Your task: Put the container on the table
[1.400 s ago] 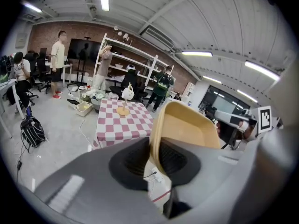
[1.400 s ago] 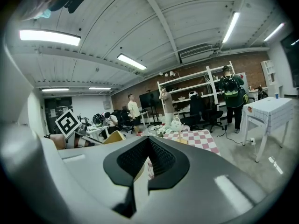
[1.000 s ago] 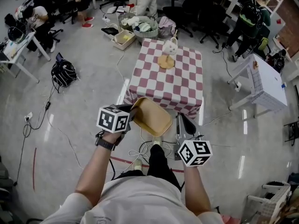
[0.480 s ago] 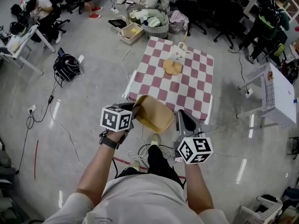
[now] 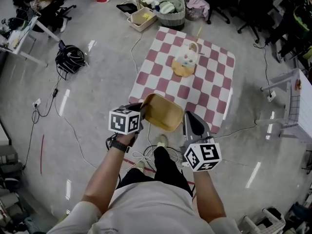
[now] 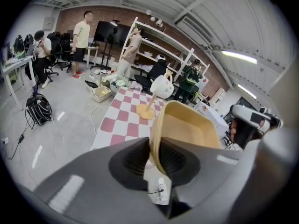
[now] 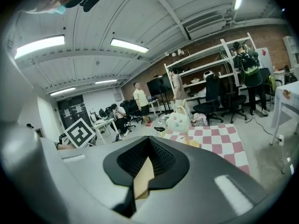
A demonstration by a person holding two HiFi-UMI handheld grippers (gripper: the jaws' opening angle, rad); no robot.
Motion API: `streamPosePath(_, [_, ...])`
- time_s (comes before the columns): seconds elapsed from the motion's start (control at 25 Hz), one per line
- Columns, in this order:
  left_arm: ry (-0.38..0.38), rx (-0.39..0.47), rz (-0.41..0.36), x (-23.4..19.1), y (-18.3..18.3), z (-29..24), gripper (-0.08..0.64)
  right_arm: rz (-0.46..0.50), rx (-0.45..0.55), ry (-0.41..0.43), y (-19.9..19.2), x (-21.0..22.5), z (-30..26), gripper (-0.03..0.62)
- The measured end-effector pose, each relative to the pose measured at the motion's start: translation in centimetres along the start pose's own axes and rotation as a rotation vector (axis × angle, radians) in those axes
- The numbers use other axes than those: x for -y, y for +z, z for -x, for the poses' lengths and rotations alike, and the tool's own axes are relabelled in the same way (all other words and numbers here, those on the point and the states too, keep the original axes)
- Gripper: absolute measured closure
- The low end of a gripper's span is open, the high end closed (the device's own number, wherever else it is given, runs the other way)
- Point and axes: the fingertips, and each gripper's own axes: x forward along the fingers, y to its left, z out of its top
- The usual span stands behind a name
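Container (image 5: 163,112): tan tub, in the air over the near edge of the checked table (image 5: 161,77), tilted with its open side facing right. Left gripper (image 5: 142,112) clamps the tub's left rim, wall between the pads; left forearm reaches far from the body, wrist level. Right gripper (image 5: 189,121) sits just beside the tub's right near corner, jaws drawn onto a thin tan edge, arm reaching likewise. Near half of the cloth is bare; a white ornament (image 5: 186,60) stands toward the far side
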Motion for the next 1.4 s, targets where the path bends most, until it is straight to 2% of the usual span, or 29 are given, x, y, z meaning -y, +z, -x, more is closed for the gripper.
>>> streamPosePath(0.52, [0.086,-0.058,0.137,-5.1,-1.6,-9.7,0.509,-0.101,-0.070,0.018,-5.1,5.7,-6.4,0.583])
streamPosePath(0.96, [0.105,-0.123,0.201,-8.2,-4.1,-15.6,0.508,-0.151,-0.127,0.003,-9.0,7.5,-9.6,0.583])
streamPosePath(1.4, [0.123,-0.124,0.234,-9.7,-5.3,-18.5,0.508,-0.166,-0.141,-0.023,-10.5,8.6,-10.0,0.583])
